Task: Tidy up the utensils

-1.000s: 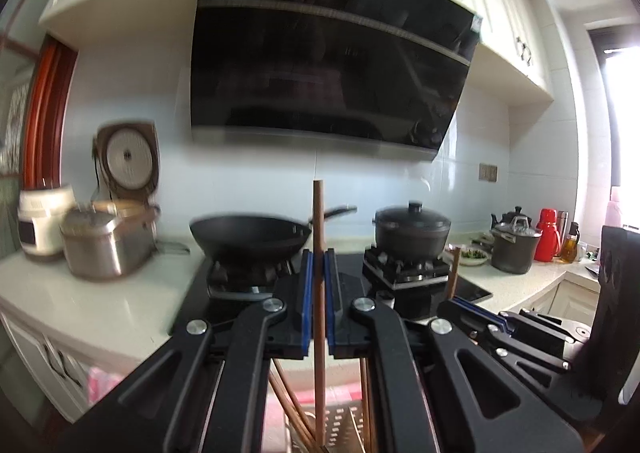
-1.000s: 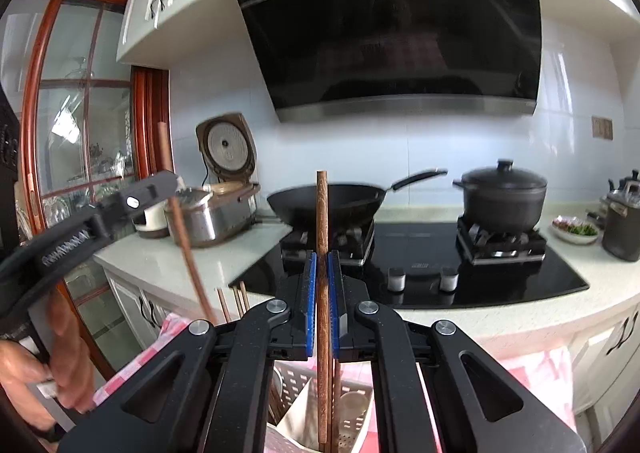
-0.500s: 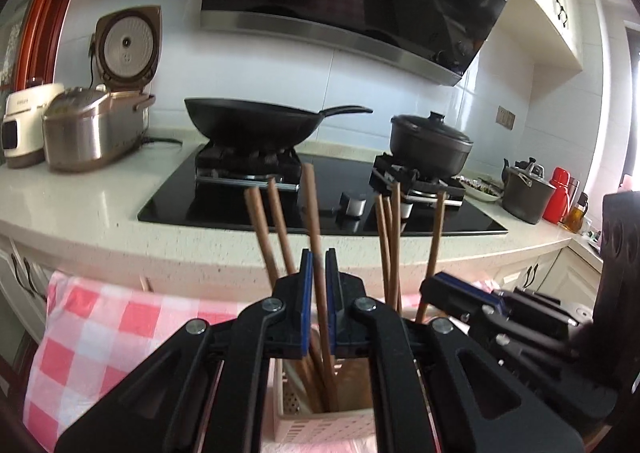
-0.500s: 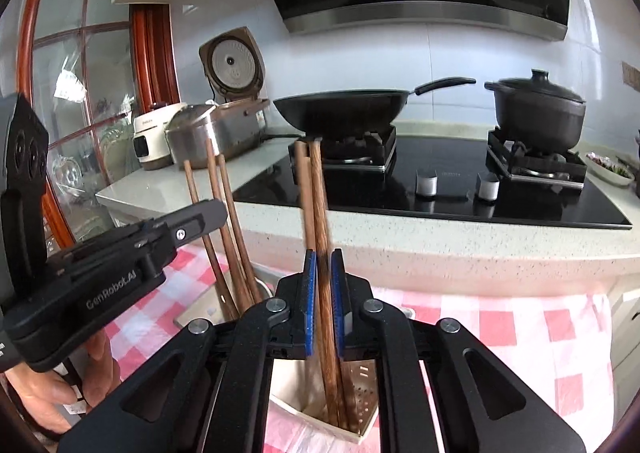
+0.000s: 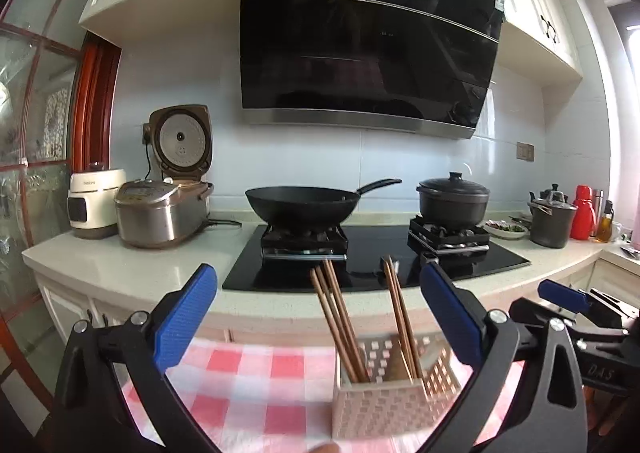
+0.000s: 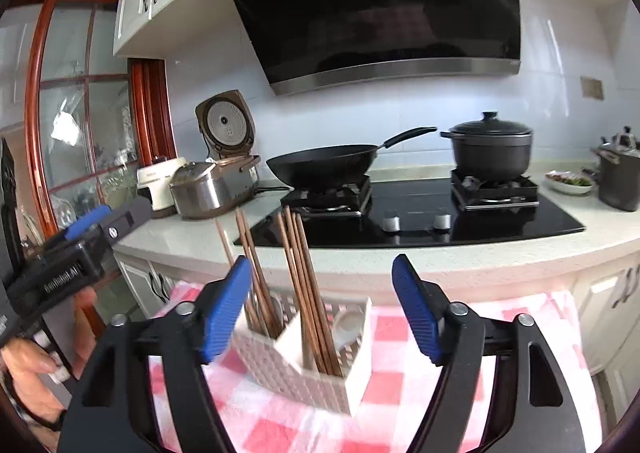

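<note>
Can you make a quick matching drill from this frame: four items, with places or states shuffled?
1. wok
2. lidded pot
3. chopsticks
4. rice cooker

A. lid flipped up, on the counter left of the stove
B. standing in the white basket on the checked cloth
C. on the stove's left burner
D. on the stove's right burner

Pairs: 1-C, 2-D, 3-B, 4-A

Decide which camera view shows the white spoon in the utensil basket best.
The right wrist view: the spoon lies plainly visible in the basket beside the chopsticks. In the left wrist view I cannot make it out.
</note>
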The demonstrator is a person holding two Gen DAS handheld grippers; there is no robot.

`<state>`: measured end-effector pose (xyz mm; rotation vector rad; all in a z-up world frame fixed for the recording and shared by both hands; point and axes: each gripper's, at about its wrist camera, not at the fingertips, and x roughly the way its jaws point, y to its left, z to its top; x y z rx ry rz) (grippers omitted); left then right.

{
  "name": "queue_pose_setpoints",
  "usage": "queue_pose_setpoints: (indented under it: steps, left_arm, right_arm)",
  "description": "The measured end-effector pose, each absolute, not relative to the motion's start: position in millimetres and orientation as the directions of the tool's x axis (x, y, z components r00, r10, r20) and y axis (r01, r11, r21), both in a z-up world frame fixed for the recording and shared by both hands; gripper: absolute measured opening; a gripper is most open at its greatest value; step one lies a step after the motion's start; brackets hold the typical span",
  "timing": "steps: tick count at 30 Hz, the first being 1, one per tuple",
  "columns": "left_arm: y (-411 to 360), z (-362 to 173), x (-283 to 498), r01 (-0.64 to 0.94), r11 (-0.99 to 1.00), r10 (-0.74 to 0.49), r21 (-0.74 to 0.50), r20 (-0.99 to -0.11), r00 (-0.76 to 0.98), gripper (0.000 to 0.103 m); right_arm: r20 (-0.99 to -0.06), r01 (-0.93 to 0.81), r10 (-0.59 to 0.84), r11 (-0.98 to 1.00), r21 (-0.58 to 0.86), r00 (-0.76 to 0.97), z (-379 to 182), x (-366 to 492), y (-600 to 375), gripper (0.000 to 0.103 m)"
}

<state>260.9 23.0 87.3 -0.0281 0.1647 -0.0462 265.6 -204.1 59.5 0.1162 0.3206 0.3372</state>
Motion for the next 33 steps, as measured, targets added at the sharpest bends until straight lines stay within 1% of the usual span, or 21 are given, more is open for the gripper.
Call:
queue_pose_setpoints:
  steps: [2,7,17,21,27,30,33]
  left_arm:
    - [27,78,245,0.034,0.997,-0.045,-0.064,-0.169,0.985,0.098]
    - [37,48,215,0.016,0.996,-0.032,-0.083,-0.195,0.980,0.098]
    - [44,-10,192,0.015,0.999,-0.026,-0.041,-0.286,0.958,0.098]
    - [45,-25,193,0.022,0.999,-0.036,-0.049,-0.324,0.945,0.098]
    - [35,-28,193,0.043,0.999,-0.044,-0.009,-0.318,0.947,0.098]
    - [29,-27,192,0.082,0.997,-0.074,0.012,-0.316,0.946,0.098]
    - [24,-27,191,0.093,0.995,-0.078,0.034,-0.317,0.945,0.098]
  right_arm:
    - [-0.282,-0.277,0.310,0.949,0.152,0.908,51,246,-205,0.078]
    - [-0.299,-0.244,0.273,0.961,0.130,0.914,28,213,-203,0.083]
    - [-0.378,-0.222,0.247,0.969,0.111,0.892,-12,208,-194,0.084]
    - [-0.400,-0.227,0.246,0.969,0.097,0.883,-23,209,-190,0.084]
    - [-0.398,-0.237,0.259,0.966,0.104,0.880,-28,203,-188,0.084]
    - [-0.393,-0.253,0.272,0.962,0.101,0.878,-26,200,-186,0.084]
    - [-0.387,-0.267,0.282,0.959,0.093,0.878,-25,197,-186,0.084]
